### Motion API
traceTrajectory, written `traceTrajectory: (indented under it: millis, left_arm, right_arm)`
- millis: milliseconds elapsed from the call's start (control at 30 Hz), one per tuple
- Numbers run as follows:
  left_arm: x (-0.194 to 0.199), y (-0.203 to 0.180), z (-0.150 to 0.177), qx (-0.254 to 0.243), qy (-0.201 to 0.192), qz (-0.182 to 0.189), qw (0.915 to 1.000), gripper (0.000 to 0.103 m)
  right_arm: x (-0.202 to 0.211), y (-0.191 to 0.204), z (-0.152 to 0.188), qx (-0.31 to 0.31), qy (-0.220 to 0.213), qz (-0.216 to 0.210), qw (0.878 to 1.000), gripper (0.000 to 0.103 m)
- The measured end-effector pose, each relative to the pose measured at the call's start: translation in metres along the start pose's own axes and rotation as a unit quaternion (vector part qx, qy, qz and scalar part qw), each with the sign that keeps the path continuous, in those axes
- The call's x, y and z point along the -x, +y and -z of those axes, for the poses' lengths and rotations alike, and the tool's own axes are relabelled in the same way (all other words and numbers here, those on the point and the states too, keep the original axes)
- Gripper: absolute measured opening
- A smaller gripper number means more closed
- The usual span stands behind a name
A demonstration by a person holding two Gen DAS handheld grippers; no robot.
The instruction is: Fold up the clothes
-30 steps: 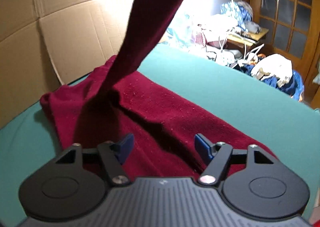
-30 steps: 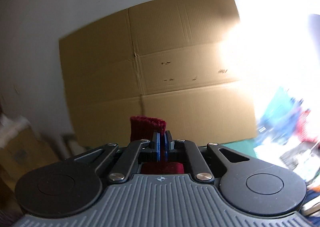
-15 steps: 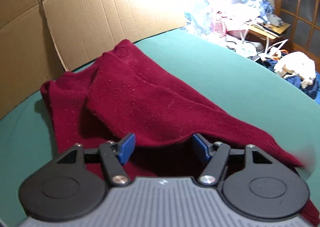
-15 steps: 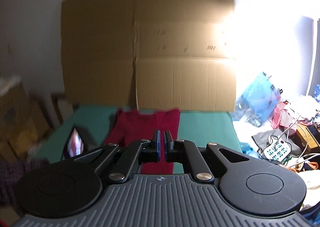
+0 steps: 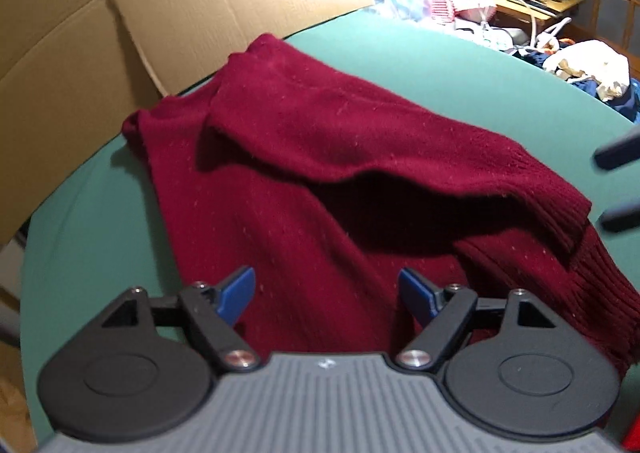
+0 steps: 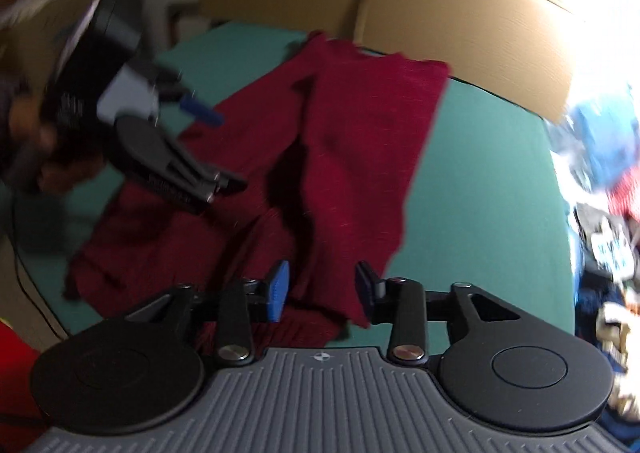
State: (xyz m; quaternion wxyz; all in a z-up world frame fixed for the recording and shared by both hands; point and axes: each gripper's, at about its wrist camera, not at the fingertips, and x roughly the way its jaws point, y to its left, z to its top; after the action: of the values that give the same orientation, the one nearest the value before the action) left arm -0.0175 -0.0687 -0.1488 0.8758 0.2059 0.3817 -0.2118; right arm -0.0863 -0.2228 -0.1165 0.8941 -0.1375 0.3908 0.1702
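Note:
A dark red knit sweater (image 5: 328, 157) lies on the green table (image 5: 460, 69). One sleeve (image 5: 420, 145) is folded across its body, the ribbed cuff toward the right. My left gripper (image 5: 326, 291) is open and empty, low over the sweater's near part. My right gripper (image 6: 320, 289) is open and empty just above the sleeve's cuff end; the sweater (image 6: 360, 125) stretches away from it. Its fingers (image 5: 616, 155) show at the right edge of the left wrist view. The left gripper (image 6: 204, 149) also shows in the right wrist view, blurred, over the sweater's left side.
A large cardboard sheet (image 5: 120, 13) stands behind the table's far edge. Cluttered clothes, bags and a small table (image 5: 532, 5) fill the room to the right, near a wooden door. A box and dark cable (image 6: 16, 237) sit off the table's left side.
My right gripper came down from high up, laid the sleeve across the sweater's body and opened, letting go of the cuff. My left gripper stayed open over the sweater.

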Motion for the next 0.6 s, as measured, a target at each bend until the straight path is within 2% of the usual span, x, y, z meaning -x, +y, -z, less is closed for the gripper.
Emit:
traceTrajectory:
  millis: [133,233,300,367,600]
  left_arm:
    - [0.011,0.0,0.006,0.024,-0.001,-0.031,0.9992,0.086]
    - [0.021,-0.002,0.01,0.039,0.0,-0.056,0.9977,0.089]
    - [0.026,-0.002,0.013,0.056,0.0,-0.063,0.9964,0.093]
    - [0.029,-0.001,0.016,0.065,0.001,-0.068,0.9956,0.094]
    - [0.035,0.005,0.023,0.088,0.007,-0.081,0.9928,0.094]
  right_arm:
    - [-0.024,0.002,0.003,0.028,0.008,0.02,0.999,0.04]
    - [-0.041,-0.009,0.008,0.007,0.034,0.004,0.999,0.04]
    - [-0.041,-0.014,0.006,-0.007,0.034,-0.003,0.999,0.038]
    - [-0.036,-0.017,0.003,-0.018,0.027,-0.007,0.999,0.01]
    - [-0.001,-0.026,-0.022,-0.039,-0.016,-0.001,0.999,0.007]
